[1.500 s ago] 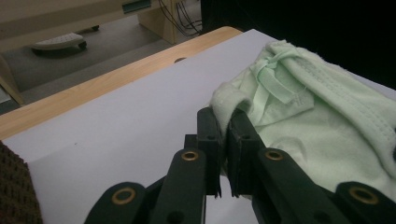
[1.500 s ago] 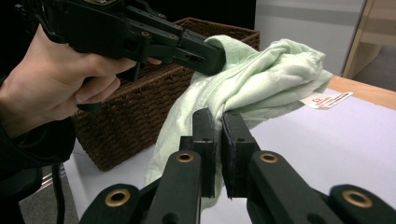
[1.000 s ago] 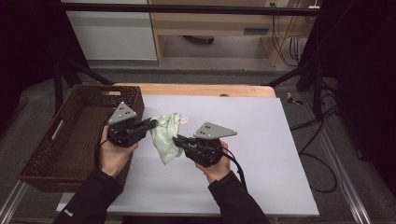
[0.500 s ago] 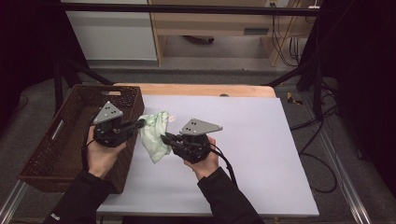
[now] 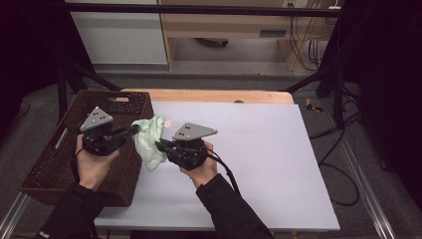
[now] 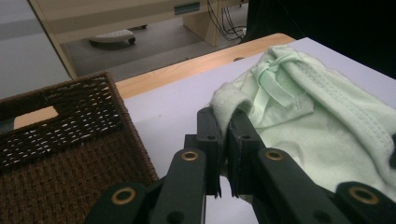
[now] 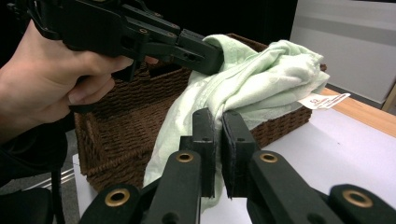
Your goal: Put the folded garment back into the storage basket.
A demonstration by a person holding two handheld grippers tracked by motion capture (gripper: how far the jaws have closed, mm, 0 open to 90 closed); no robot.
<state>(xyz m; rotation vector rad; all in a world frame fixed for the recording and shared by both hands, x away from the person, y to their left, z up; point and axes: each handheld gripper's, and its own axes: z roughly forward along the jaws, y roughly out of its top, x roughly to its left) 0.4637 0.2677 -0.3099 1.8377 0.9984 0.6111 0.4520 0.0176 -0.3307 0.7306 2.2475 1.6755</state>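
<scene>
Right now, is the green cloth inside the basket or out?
Out. The green cloth hangs bunched between both grippers, beside the basket, above the table.

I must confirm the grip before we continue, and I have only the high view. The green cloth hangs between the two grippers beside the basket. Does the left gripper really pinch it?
Observer: Yes. In the left gripper view the left gripper has its jaws shut on a hemmed edge of the green cloth.
Operator: And the right one?
Observer: The right gripper is also shut on the cloth, on a hanging fold, as the right gripper view shows.
Operator: Is there any label on the cloth?
Observer: Yes, a small white tag sticks out on its far side, above the rim of the basket. Its print is too small to read.
</scene>
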